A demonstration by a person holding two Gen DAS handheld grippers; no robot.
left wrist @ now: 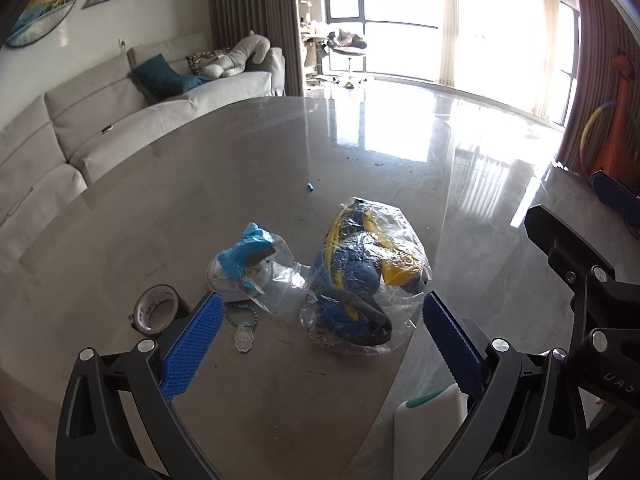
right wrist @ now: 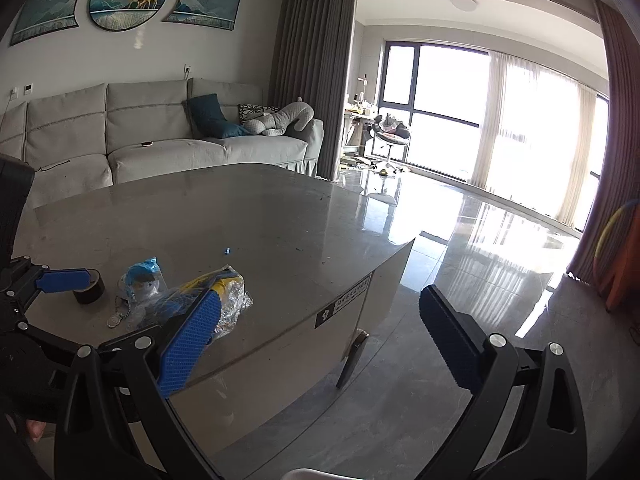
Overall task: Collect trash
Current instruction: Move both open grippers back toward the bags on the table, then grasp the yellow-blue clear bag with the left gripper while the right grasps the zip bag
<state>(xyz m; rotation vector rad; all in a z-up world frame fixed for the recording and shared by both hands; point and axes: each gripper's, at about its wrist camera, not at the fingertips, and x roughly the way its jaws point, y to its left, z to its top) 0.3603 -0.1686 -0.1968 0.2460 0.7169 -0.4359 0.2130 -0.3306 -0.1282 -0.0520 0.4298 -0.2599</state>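
Note:
A clear plastic bag stuffed with blue and yellow wrappers (left wrist: pixel 366 272) lies on the grey table (left wrist: pixel 240 168). Left of it lies a smaller clear bag with a crumpled blue piece (left wrist: pixel 250 254) and a white round item. A bead chain with a white charm (left wrist: pixel 242 334) lies in front. My left gripper (left wrist: pixel 318 340) is open just above the table, in front of both bags. My right gripper (right wrist: pixel 320 336) is open and empty, off the table's right edge; the stuffed bag shows behind its left finger (right wrist: pixel 208 300). My left gripper's blue finger (right wrist: pixel 64 280) shows at the left.
A brown tape roll (left wrist: pixel 158 308) stands left of the left gripper's left finger. A tiny blue scrap (left wrist: pixel 310 187) lies farther back. A white bin with a green lid edge (left wrist: pixel 428 412) sits below the table's right edge. A grey sofa (right wrist: pixel 160 136) stands behind.

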